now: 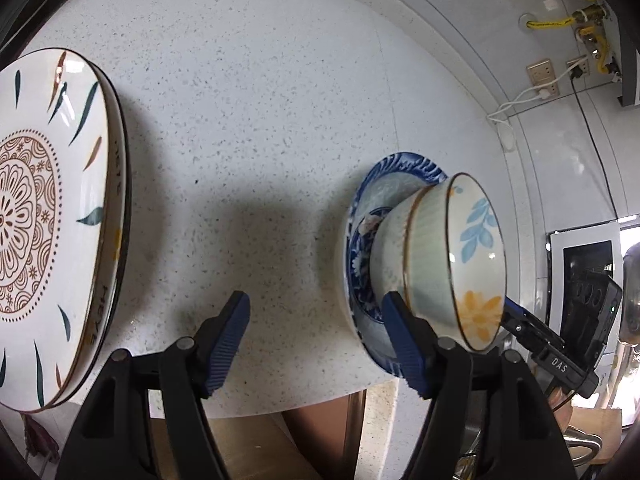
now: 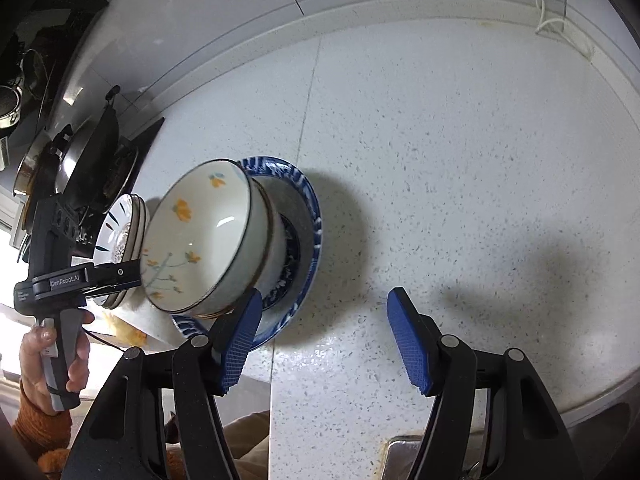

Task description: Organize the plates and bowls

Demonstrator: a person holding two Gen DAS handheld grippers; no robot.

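The floral bowl (image 2: 200,240) sits nested in the blue bowl (image 2: 304,216) near the surface's (image 2: 440,160) front edge. Both claws—left claw (image 1: 316,344), right claw (image 2: 324,340)—stand released, gripping nothing. A nudge from either inner finger could tip the stack off that edge.

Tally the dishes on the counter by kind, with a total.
Plates, white with leaf and mandala print, stacked: 2
Blue patterned dishes: 1
Floral bowls, stacked in the blue dish: 2
Total: 5
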